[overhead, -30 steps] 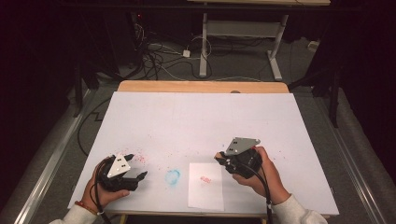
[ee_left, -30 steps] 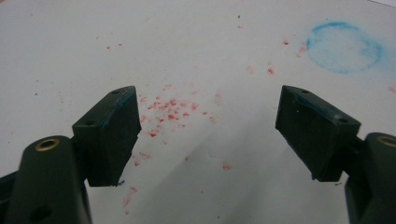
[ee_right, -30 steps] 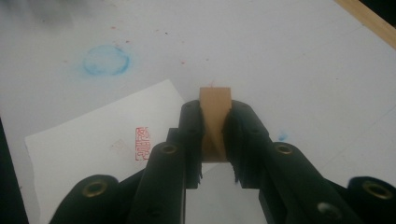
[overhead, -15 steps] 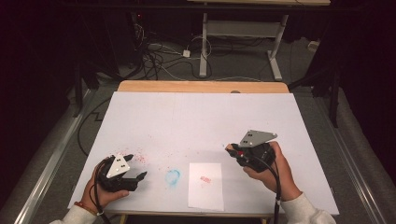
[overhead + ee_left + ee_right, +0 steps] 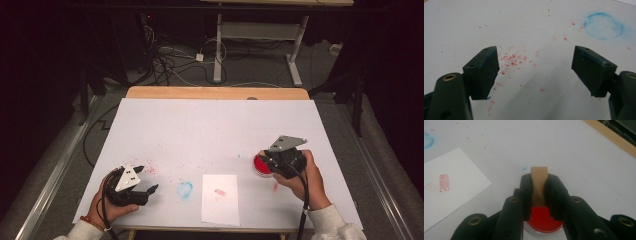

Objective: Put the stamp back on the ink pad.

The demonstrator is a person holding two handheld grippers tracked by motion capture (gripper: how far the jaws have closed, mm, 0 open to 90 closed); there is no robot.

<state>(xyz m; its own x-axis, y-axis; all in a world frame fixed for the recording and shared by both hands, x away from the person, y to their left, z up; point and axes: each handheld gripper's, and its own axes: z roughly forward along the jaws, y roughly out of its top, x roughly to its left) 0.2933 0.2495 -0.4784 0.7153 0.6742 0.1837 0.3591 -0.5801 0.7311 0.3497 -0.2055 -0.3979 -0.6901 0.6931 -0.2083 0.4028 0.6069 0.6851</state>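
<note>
**Now the stamp sits over the ink**

Broadly, the white table [image 5: 210, 125] carries a stamped sheet of paper [image 5: 220, 200]. Right gripper [image 5: 539, 185] is clenched around a wooden stamp [image 5: 539, 176], held over the shallow ink pad [image 5: 544, 218] filled with red ink. That stamp looks light, stiff, best pinched mid-body. Left gripper [image 5: 535, 68] rests released, holding nothing.

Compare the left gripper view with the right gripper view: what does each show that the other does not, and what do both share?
Left gripper view alone: open tongs over a cluster of red ink specks, and the full blue ink ring.

Right gripper view alone: tongs shut on a wooden stamp above a red ink pad, plus a paper sheet bearing a red stamp mark and the table's wooden edge.

Shared: the white table cover, with blue ink.
</note>
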